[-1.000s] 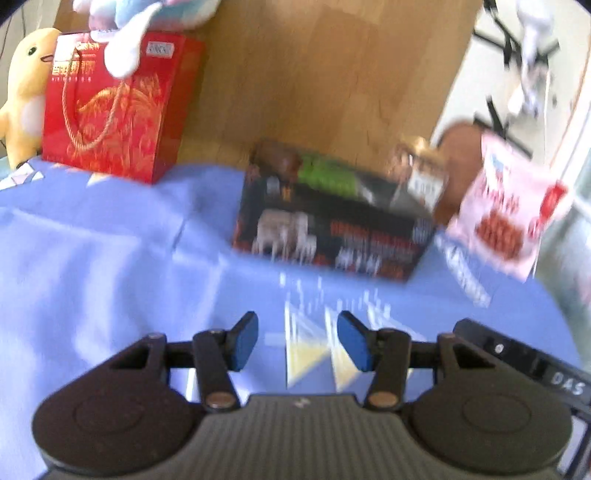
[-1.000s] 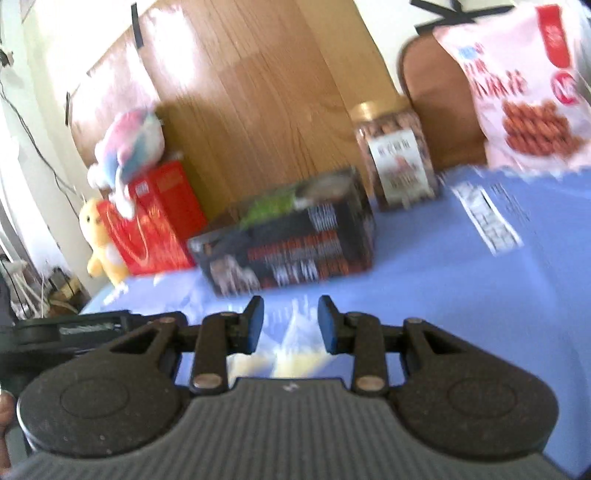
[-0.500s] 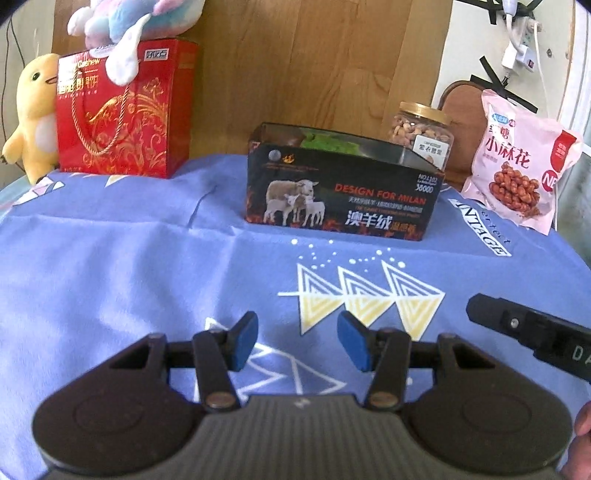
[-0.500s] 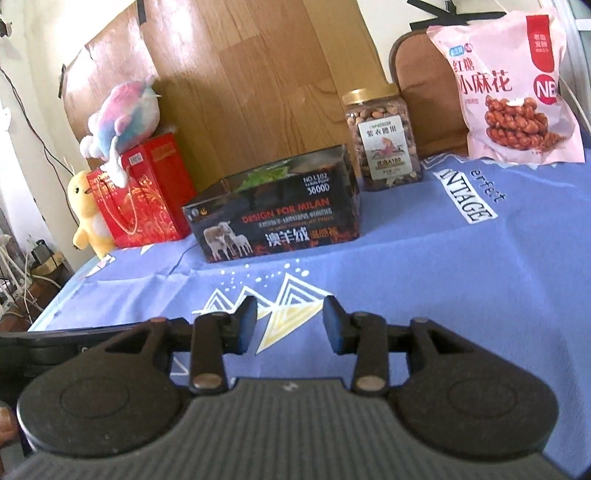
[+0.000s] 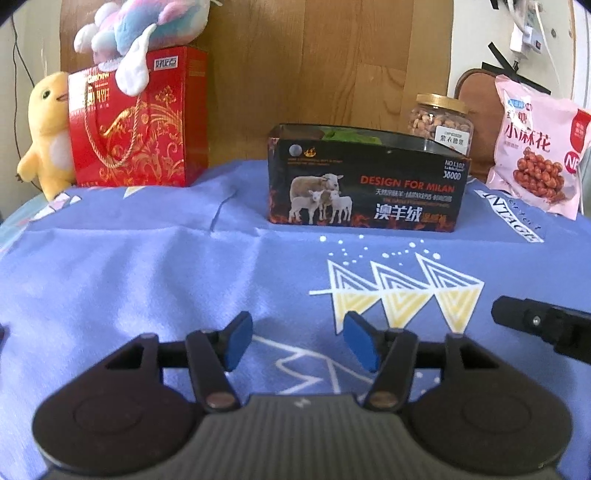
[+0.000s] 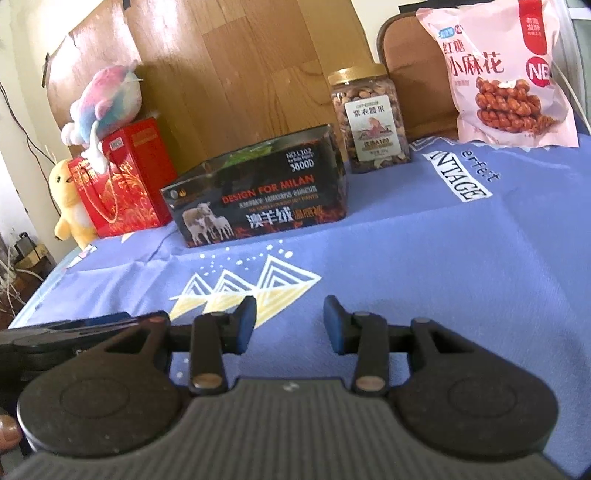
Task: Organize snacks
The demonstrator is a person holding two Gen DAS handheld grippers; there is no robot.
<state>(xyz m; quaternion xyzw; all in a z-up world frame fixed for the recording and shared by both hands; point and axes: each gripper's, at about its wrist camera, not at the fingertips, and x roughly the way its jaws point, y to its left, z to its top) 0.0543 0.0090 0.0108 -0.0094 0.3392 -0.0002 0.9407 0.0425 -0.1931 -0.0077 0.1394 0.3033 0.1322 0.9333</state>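
Note:
A black open-topped box (image 5: 369,192) (image 6: 258,199) printed with sheep stands on the blue cloth, with a green packet (image 5: 349,137) (image 6: 247,157) showing inside it. Behind it to the right stands a clear nut jar (image 5: 441,123) (image 6: 369,122) with a gold lid. A pink snack bag (image 5: 535,147) (image 6: 498,74) leans at the far right. My left gripper (image 5: 297,332) hovers over the cloth well in front of the box, its jaws opening with nothing between them. My right gripper (image 6: 290,314) is open and empty, equally short of the box.
A red gift bag (image 5: 136,122) (image 6: 125,177) stands at the back left, a pastel plush (image 5: 147,26) on top and a yellow plush (image 5: 46,129) beside it. A wooden board backs the table. Each gripper's body edges into the other's view.
Both views went from blurred to steady and now frame the box head-on. The jaws of both grippers stand wider apart than a second ago.

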